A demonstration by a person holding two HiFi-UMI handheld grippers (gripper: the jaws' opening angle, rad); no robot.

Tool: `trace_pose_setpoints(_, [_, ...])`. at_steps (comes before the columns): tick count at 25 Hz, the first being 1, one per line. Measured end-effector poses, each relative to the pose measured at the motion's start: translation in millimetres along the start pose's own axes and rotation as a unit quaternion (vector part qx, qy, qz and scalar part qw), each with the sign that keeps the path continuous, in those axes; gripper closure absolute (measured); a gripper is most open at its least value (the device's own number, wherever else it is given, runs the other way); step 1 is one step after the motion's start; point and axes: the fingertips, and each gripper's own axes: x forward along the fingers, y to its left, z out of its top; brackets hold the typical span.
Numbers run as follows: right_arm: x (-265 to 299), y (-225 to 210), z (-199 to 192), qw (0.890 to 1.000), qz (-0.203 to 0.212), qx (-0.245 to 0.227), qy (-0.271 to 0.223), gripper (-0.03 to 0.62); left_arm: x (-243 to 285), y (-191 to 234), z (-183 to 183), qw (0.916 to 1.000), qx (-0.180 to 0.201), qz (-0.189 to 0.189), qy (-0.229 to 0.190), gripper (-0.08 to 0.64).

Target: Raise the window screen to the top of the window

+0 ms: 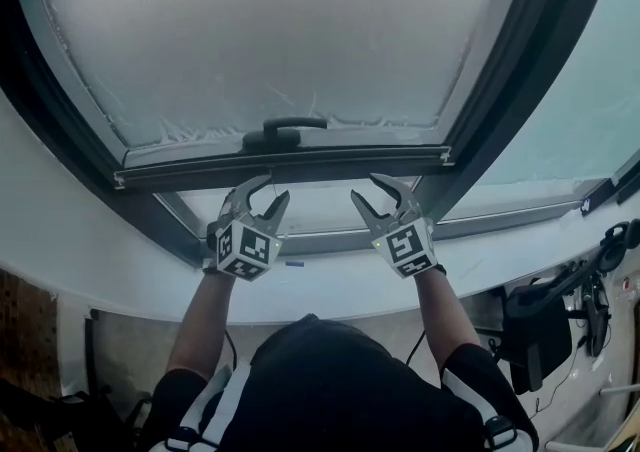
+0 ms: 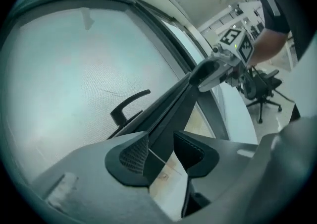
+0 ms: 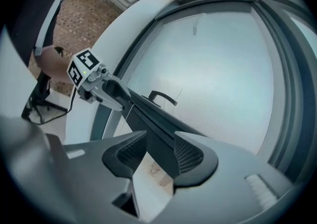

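Head view: my left gripper (image 1: 262, 202) and right gripper (image 1: 378, 202) reach up with jaws spread, just under the bottom bar (image 1: 300, 168) of the window screen (image 1: 270, 30). The bar hangs low, near the sill (image 1: 100, 240).

Left gripper view: my jaws stand apart and the bar runs between them, unclamped.

Right gripper view: my jaws are likewise open either side of the bar, holding nothing.

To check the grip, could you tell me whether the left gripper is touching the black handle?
Apart. The head view shows the left gripper down at the bottom bar, the handle well above it.
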Motion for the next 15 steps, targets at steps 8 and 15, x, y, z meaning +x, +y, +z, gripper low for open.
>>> trace_pose_setpoints(8, [35.5,-5.2,-37.8,0.954,0.006,-0.262,0.145,0.353,14.1,6.9,-15.0,0.9552,0.252,0.019,0.154,0.357])
trace_pose_setpoints(15, [44.6,-5.3,-44.1,0.930,-0.001,-0.325,0.172,0.349,7.7,19.2,-17.1,0.9460,0.274,0.061,0.163,0.357])
